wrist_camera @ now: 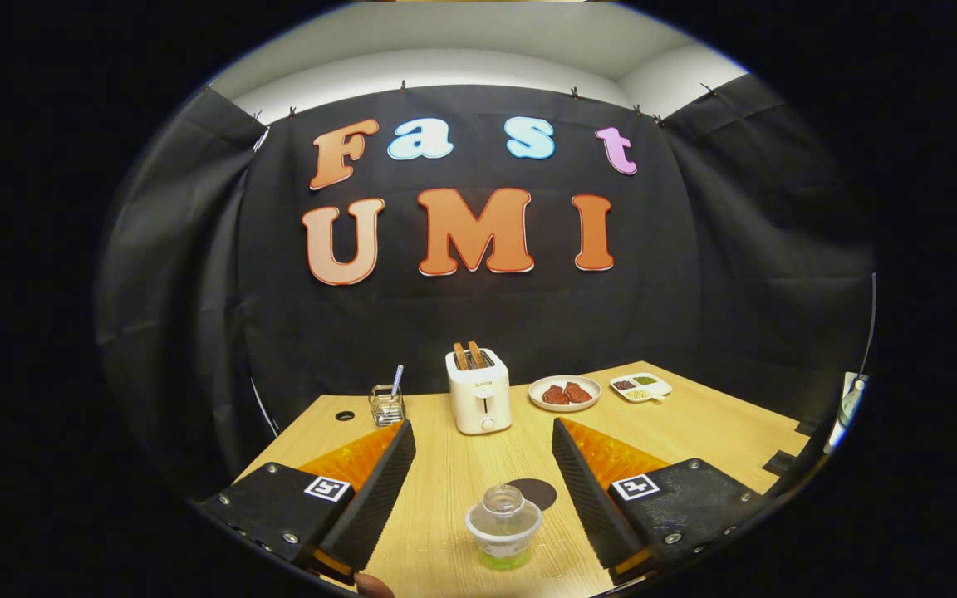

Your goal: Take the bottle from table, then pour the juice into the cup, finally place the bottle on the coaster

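Observation:
A small clear bottle (pixel 503 525) with an open neck and green juice at its bottom stands upright on the wooden table (pixel 445 490). It sits between my two fingers, near their bases, and neither finger touches it. My gripper (pixel 482 427) is open wide, its ribbed black pads (pixel 379 490) facing each other. A dark round coaster (pixel 535 492) lies flat just behind the bottle, partly hidden by it. A clear glass cup (pixel 385 405) with a striped straw stands beyond the left fingertip, toward the table's back.
A white toaster (pixel 478 392) holding two slices stands beyond the fingertips, mid-table. To its right are a plate of meat (pixel 564 393) and a small white dish (pixel 640 387). A cable hole (pixel 345 415) lies left of the cup. A fingertip (pixel 375 586) shows under the left finger.

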